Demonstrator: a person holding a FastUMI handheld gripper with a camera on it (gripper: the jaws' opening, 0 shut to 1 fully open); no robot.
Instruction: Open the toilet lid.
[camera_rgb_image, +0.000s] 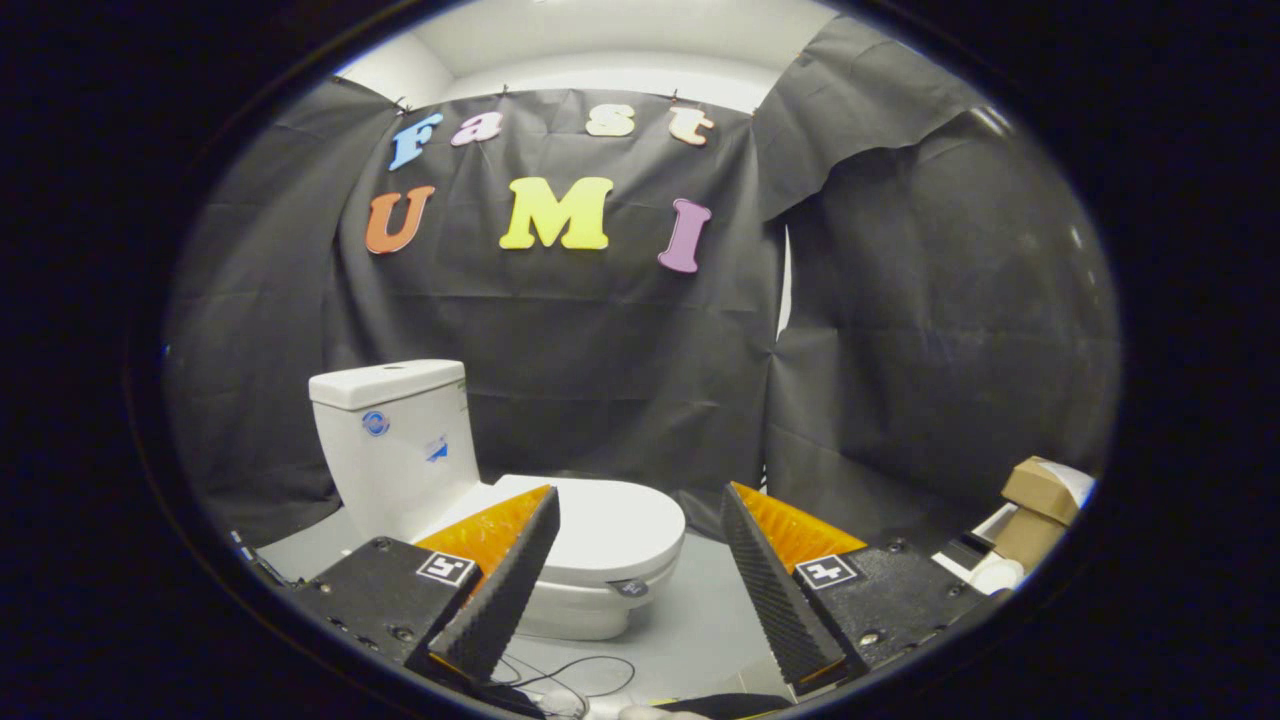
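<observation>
The gripper (640, 505) has two wedge-shaped fingers (505, 590) with ribbed inner pads, each mounted on a black block that carries screws and a square black-and-white marker (446, 568).

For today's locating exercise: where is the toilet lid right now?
In the gripper view, the toilet lid lies closed on the bowl, in front of the white tank, beyond the open tongs and nearer their left finger.
</observation>
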